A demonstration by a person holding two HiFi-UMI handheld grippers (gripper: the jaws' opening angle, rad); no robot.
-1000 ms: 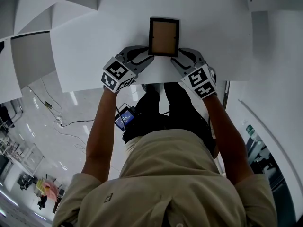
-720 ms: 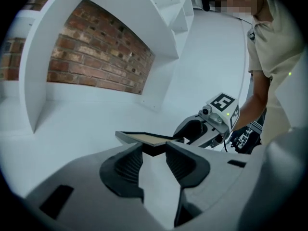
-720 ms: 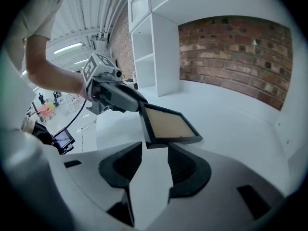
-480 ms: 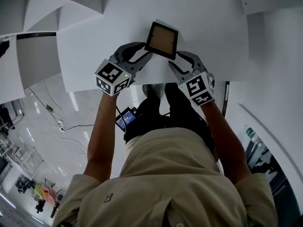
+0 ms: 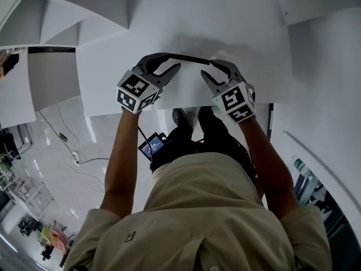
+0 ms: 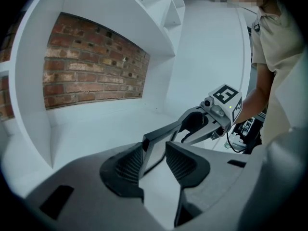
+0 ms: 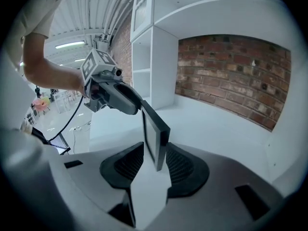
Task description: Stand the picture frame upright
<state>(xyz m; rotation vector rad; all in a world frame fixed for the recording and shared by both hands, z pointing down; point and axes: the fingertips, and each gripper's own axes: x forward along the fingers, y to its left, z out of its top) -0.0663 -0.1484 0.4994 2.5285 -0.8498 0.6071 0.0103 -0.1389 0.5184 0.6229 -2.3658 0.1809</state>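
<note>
The picture frame (image 5: 190,58) stands on edge over the white bench (image 5: 242,27), a thin dark line from above. It is well out from the brick back wall (image 6: 91,66) and the white shelves (image 7: 144,42). My left tongs (image 5: 172,62) pinch one end. My right tongs (image 5: 207,69), jaws just closing, pinch the other.
</note>
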